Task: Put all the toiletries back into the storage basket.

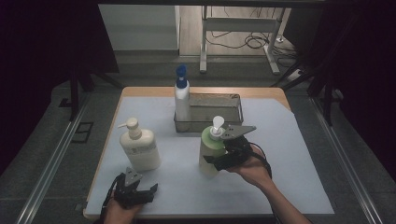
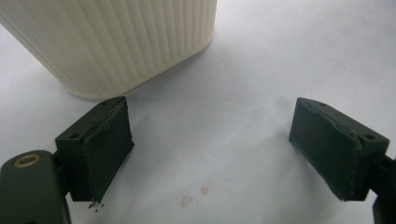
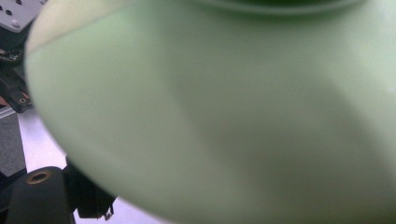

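Note:
A green pump bottle (image 1: pixel 211 150) with a white pump stands right of the table's middle, leaning slightly. My right gripper (image 1: pixel 223 157) is shut on its body from the right side. In the right gripper view the green bottle (image 3: pixel 224 112) sits right against the camera, and one black finger (image 3: pixel 91 201) shows at the lower left. A cream pump bottle (image 1: pixel 139 148) stands at the left. My left gripper (image 1: pixel 136 189) rests just in front of it, open. In the left gripper view the ribbed base of the cream bottle (image 2: pixel 116 42) is close ahead of the open left gripper (image 2: pixel 210 140), with nothing between its fingers.
A metal basket (image 1: pixel 224 122) stands at the back middle, and a white bottle with a blue cap (image 1: pixel 181 98) stands upright in its left end. A white sheet (image 1: pixel 280 154) covers the table. Dark floor and rails flank both sides.

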The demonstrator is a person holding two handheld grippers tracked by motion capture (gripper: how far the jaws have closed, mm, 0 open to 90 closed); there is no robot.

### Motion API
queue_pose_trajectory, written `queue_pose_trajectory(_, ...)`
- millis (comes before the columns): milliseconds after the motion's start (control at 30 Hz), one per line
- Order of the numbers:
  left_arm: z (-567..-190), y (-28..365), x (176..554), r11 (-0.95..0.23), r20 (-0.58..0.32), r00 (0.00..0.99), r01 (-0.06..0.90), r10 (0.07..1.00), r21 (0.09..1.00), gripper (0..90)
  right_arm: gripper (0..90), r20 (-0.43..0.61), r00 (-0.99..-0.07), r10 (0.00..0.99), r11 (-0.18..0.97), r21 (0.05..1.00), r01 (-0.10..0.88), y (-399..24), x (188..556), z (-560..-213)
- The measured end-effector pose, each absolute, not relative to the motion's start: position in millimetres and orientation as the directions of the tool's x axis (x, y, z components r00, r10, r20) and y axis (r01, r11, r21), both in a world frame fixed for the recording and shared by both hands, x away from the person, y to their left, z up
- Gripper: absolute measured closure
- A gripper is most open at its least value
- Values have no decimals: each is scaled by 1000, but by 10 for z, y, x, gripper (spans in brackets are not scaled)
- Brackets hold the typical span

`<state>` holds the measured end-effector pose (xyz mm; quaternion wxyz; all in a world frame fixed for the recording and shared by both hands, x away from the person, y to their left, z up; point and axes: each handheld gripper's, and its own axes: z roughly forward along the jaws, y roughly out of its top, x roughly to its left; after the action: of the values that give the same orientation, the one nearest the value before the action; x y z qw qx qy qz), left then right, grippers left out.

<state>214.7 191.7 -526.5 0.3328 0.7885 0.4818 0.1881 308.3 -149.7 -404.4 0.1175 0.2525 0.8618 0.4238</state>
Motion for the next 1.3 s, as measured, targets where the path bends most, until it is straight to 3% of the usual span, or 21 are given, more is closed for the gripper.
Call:
queue_pose_trajectory(700,-5265,1918,2149,-315,-25,466,635,884,706,126,122,-11,-828,560,515,788,338,-1393,3346,-3567)
queue_pose_trajectory(1300,-5264,1919,2150,-316,-24,467,635,884,705,126,123,-31,-785,618,495,791,358,-1295,3792,-3293)
